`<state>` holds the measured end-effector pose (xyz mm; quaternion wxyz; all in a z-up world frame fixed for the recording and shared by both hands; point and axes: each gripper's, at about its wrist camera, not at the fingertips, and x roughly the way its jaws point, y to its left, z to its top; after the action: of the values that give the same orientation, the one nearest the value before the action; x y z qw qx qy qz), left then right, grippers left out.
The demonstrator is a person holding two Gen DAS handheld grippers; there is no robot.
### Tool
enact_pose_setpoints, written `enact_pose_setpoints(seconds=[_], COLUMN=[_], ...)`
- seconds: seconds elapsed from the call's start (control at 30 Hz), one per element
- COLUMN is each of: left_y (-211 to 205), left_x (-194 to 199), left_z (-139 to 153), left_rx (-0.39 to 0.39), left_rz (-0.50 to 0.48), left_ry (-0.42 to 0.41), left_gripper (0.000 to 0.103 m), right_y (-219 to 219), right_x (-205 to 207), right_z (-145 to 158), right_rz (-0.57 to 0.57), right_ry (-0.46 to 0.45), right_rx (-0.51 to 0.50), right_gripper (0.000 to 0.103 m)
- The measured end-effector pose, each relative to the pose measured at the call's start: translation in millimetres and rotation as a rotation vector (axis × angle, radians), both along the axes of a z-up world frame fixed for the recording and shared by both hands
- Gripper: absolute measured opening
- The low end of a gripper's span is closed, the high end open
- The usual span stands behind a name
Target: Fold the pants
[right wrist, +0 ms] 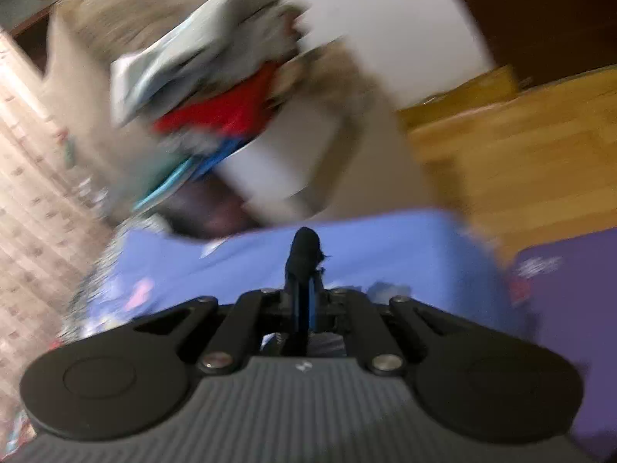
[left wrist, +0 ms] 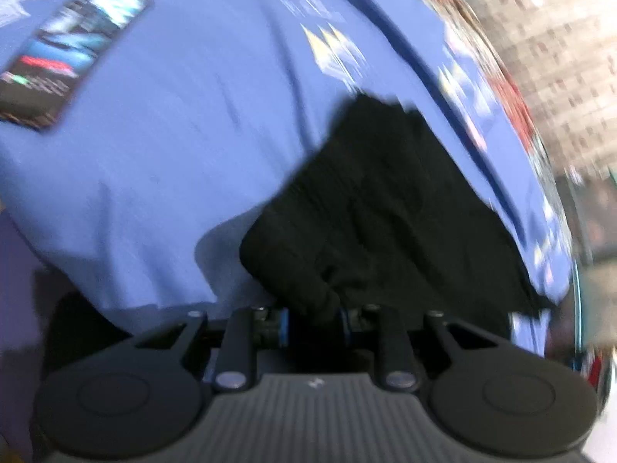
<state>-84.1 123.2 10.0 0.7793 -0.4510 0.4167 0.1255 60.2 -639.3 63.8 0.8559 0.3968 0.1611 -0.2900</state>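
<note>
The black pants [left wrist: 389, 208] hang and lie bunched over a blue bed sheet [left wrist: 162, 162] in the left wrist view. My left gripper [left wrist: 314, 318] is shut on a thick fold of the pants at its near edge. In the right wrist view my right gripper [right wrist: 304, 301] is shut on a small tuft of the black pants [right wrist: 304, 249], which sticks up between the fingers above the blue sheet [right wrist: 385, 247]. The rest of the pants is hidden in that view. Both views are blurred by motion.
A dark phone-like slab [left wrist: 73, 50] lies on the sheet at the far left. A pile of mixed clothes [right wrist: 216, 88] sits on a beige seat past the bed. A wooden floor [right wrist: 520, 146] and a purple mat [right wrist: 570, 301] are at the right.
</note>
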Motion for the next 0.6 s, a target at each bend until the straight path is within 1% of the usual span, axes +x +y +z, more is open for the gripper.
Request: enact_pose_setpoints(seconds=[0.03,0.07,0.1,0.13,0.17,0.2,0.23,0.27,0.33,0.4,0.5,0.6], left_y=[-7,-13,-16,-17,-16,-14,-12,-9,-3,7,31,57], left_x=[3,5,6,5,4,1,-2,-8,-19,-33,-53,-55], left_z=[-4,-9,-12,-13,-12,-10,-8,-5,2,8,20,29], left_rx=[0.017,0.037,0.043,0.041,0.039,0.029,0.022,0.023,0.047,0.063,0.109,0.143], left_rz=[-0.030,-0.047,-0.053,-0.053,-0.056,-0.057,-0.050,-0.040,-0.028,-0.015,0.058,0.123], left_ry=[0.020,0.046,0.055,0.046,0.034,0.024,0.015,0.008,-0.007,-0.035,-0.067,-0.083], left_gripper=[0.025,0.026,0.027,0.029,0.031,0.036,0.040,0.045,0.050,0.051,0.051,0.051], right_y=[-8,-14,-18,-19,-19,-15,-15,-13,-7,-2,15,35], right_x=[-5,-4,-1,1,-1,-4,-14,-19,-29,-34,-37,-29], right_z=[-5,-15,-26,-36,-44,-45,-44,-41,-26,-12,7,24], right_rz=[-0.011,0.003,0.024,0.030,0.014,-0.009,-0.032,-0.057,-0.107,-0.111,-0.078,0.002], right_ry=[0.038,0.095,0.159,0.228,0.272,0.273,0.236,0.202,0.166,0.146,0.102,0.076], right_rx=[0.002,0.020,0.040,0.057,0.064,0.063,0.063,0.055,0.003,-0.046,-0.128,-0.176], right_gripper=[0.007,0.009,0.013,0.015,0.026,0.044,0.053,0.058,0.058,0.058,0.058,0.058])
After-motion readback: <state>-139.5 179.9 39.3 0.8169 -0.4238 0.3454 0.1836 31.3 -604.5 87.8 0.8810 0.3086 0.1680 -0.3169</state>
